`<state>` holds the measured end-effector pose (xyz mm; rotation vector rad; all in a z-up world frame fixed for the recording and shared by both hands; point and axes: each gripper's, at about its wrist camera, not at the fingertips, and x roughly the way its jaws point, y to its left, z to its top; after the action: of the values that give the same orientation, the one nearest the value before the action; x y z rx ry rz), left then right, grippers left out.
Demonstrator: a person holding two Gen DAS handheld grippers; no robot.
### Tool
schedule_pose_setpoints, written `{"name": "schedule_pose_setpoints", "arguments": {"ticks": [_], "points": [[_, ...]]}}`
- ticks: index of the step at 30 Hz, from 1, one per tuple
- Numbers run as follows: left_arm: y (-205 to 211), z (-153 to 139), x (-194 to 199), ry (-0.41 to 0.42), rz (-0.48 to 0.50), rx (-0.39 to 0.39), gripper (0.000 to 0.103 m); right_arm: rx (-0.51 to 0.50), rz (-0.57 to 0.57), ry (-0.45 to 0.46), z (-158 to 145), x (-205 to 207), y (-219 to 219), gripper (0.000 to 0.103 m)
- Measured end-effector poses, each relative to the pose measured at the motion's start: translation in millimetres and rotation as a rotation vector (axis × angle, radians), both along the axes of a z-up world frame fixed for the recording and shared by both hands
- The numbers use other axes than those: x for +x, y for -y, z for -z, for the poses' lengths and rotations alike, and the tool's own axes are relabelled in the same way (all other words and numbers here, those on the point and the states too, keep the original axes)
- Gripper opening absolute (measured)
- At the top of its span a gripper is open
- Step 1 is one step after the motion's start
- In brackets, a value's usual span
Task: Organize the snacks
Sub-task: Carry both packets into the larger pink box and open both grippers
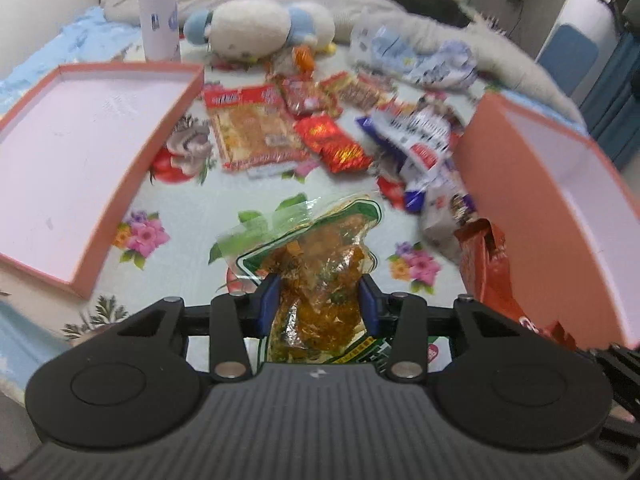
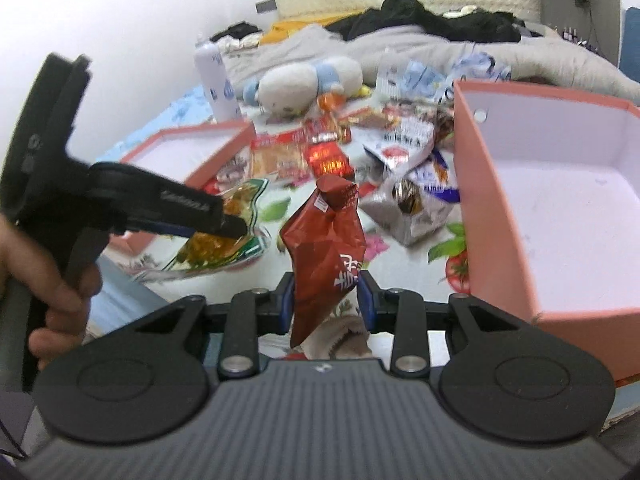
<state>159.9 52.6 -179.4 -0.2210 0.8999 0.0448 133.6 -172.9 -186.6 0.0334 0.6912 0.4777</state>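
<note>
Both tools were loaded: the left tool (image 1: pixel 319 306) pinched a clear green-edged snack pack (image 1: pixel 320 264), the right tool (image 2: pixel 326 300) a crumpled red snack bag (image 2: pixel 326 248), both held off the floral sheet (image 1: pixel 224 196) between the shallow pink lid (image 1: pixel 80 152) and the deep pink box (image 2: pixel 560 208). Risk: slick film sliding from narrow pads, or the packs colliding. Each pack's long axis ran forward, away from its tool.
</note>
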Motion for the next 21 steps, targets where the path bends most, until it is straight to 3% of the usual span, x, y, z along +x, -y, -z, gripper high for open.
{"name": "schedule_pose_setpoints", "arguments": {"ticks": [12, 21], "points": [[20, -67, -57, 0.113, 0.046, -0.029, 0.048, 0.039, 0.059, 0.079, -52, -35, 28, 0.036], [72, -83, -52, 0.159, 0.176, -0.106, 0.048, 0.019, 0.182, 0.120, -69, -46, 66, 0.036]]}}
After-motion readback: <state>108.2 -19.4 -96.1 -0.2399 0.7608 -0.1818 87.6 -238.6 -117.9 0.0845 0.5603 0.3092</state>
